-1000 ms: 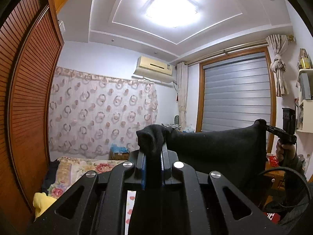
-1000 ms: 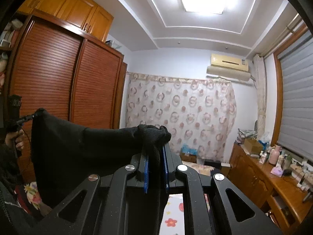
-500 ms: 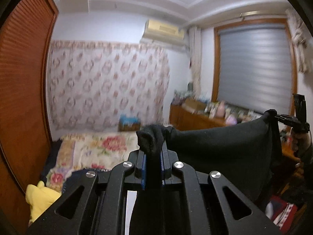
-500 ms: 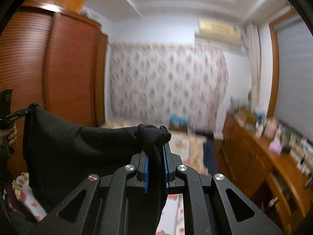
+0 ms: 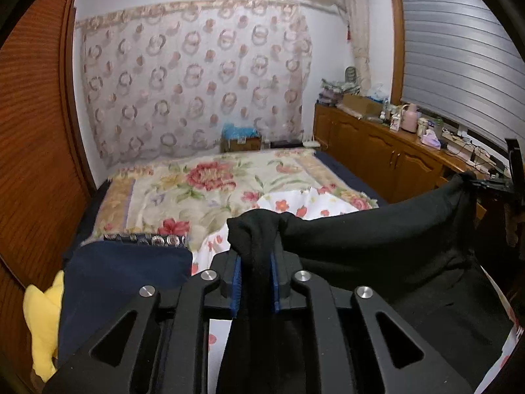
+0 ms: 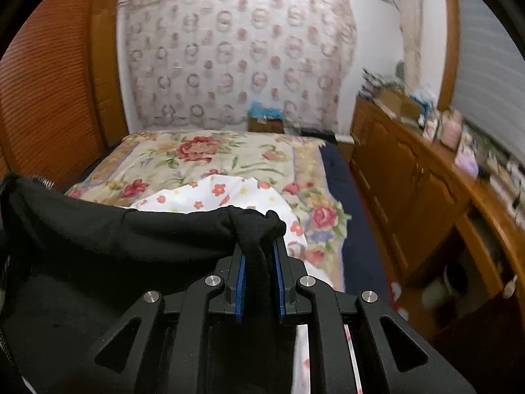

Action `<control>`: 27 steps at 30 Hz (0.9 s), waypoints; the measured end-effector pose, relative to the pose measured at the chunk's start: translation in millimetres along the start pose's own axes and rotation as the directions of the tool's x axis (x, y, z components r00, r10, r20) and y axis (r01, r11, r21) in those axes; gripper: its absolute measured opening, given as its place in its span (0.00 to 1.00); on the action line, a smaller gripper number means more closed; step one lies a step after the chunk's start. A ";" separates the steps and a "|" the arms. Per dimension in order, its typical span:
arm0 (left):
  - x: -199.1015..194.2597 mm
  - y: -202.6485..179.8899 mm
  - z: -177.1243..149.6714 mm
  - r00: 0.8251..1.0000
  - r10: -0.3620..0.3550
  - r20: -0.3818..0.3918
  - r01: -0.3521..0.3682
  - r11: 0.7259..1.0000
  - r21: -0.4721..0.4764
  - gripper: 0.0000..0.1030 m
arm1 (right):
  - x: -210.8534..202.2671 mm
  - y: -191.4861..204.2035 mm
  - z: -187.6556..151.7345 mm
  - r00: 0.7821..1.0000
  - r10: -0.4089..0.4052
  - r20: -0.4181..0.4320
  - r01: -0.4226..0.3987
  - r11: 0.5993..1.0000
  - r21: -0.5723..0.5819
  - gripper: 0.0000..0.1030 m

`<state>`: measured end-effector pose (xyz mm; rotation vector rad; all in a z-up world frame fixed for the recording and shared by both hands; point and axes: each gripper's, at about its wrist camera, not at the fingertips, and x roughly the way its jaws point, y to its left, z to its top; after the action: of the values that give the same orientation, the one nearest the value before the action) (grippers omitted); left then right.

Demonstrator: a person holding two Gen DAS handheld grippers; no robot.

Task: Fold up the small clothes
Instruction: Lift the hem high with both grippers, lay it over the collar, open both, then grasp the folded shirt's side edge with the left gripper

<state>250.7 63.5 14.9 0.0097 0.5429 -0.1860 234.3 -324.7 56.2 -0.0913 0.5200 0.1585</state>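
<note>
A black garment [image 5: 377,239] hangs stretched between my two grippers above the bed. My left gripper [image 5: 255,256] is shut on one bunched corner of it. My right gripper [image 6: 259,256] is shut on the other corner, and the cloth [image 6: 98,249] sags to the left. The right gripper also shows at the far right of the left wrist view [image 5: 485,182], pinching the cloth's far corner. The garment's lower part is hidden behind the gripper bodies.
The bed with a floral quilt [image 5: 203,184] and a white flowered sheet [image 6: 210,197] lies below. A navy cloth [image 5: 124,282] and a yellow item [image 5: 42,315] lie at the left. A wooden cabinet [image 5: 387,151] with bottles runs along the right. A wooden wardrobe [image 6: 49,92] stands left.
Both grippers have tilted down from the ceiling toward the bed, still holding the black garment stretched between them.
</note>
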 end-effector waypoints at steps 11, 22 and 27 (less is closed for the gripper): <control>-21.7 -2.0 -4.1 0.997 -0.047 -0.056 0.048 0.999 0.010 0.79 | -32.8 10.1 5.2 1.000 0.017 -0.004 -0.017 1.000 0.004 0.52; -43.5 -35.1 -62.7 0.988 -0.074 -0.139 0.082 0.995 0.050 0.79 | -15.7 -21.5 -68.1 0.987 0.128 -0.101 -0.122 0.990 0.066 0.52; -36.6 -43.1 -90.5 0.974 -0.083 -0.212 0.093 0.995 0.037 0.79 | -0.4 -30.1 -70.4 0.978 0.139 -0.158 -0.127 0.988 0.084 0.52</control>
<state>165.8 32.7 -42.1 0.0511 0.7504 -0.2860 205.0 -363.2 -3.0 0.0028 0.6961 0.2641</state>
